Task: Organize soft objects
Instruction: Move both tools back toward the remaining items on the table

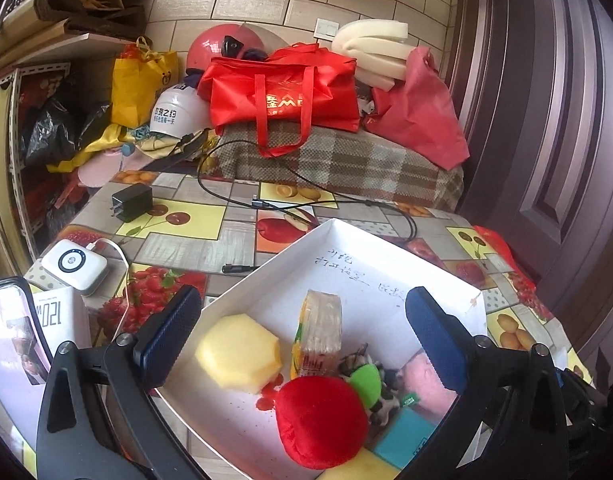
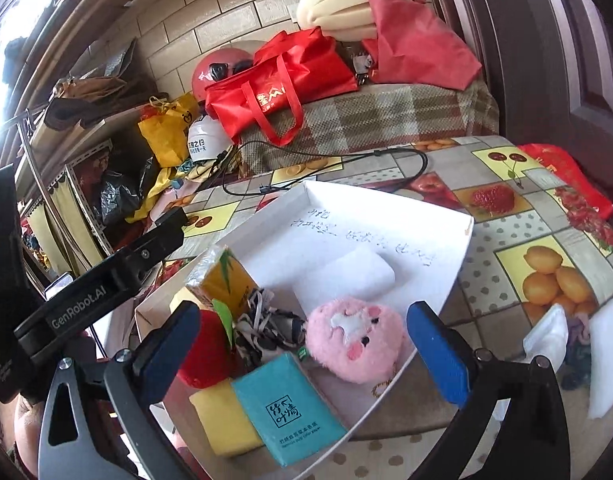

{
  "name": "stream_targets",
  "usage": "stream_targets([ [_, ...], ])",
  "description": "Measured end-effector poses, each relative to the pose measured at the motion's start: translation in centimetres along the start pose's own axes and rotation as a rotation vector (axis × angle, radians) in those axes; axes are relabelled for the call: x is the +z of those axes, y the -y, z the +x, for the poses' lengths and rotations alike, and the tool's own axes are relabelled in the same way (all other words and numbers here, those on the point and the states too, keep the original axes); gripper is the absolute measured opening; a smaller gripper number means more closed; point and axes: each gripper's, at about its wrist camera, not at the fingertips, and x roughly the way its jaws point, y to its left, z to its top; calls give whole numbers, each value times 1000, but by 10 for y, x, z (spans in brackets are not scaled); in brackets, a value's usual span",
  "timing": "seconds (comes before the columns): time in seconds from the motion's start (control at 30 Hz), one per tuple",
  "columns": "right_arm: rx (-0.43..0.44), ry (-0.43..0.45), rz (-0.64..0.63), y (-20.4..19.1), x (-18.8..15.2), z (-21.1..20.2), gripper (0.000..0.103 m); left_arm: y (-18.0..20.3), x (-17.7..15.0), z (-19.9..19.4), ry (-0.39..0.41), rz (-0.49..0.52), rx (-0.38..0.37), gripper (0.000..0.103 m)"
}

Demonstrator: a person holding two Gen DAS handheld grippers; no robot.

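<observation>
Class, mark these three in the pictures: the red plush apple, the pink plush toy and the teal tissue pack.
red plush apple (image 1: 320, 422), left wrist view, on its red body.
pink plush toy (image 2: 356, 338), right wrist view, on its fluffy face.
teal tissue pack (image 2: 292, 412), right wrist view, on its printed top.

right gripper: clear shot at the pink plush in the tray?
Probably yes. The right gripper is open, and the pink plush lies uncovered between its fingers inside the white tray; only the teal tissue pack sits close beside it.
</observation>
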Motion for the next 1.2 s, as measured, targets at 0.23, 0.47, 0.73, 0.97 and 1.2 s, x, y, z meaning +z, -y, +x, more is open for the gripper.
stream_targets([
  [0.23, -6, 54, 30, 12, -3, -21, 103, 7, 3, -8, 29, 14, -23, 103],
  [0.47, -72, 215, 65, 46, -9, -61, 103, 26, 3, -24, 69, 41, -83, 103],
  [0.73, -395, 403, 2, 113, -30, -123, 103, 84, -19, -43, 74, 95, -357, 103],
  [0.97, -507, 324, 105, 187, -35, -138, 103, 178, -84, -48, -112, 363, -587, 103],
  [1.2, -384, 177, 96, 204, -39, -117, 103, 227, -140, -45, -286, 645, -637, 95],
])
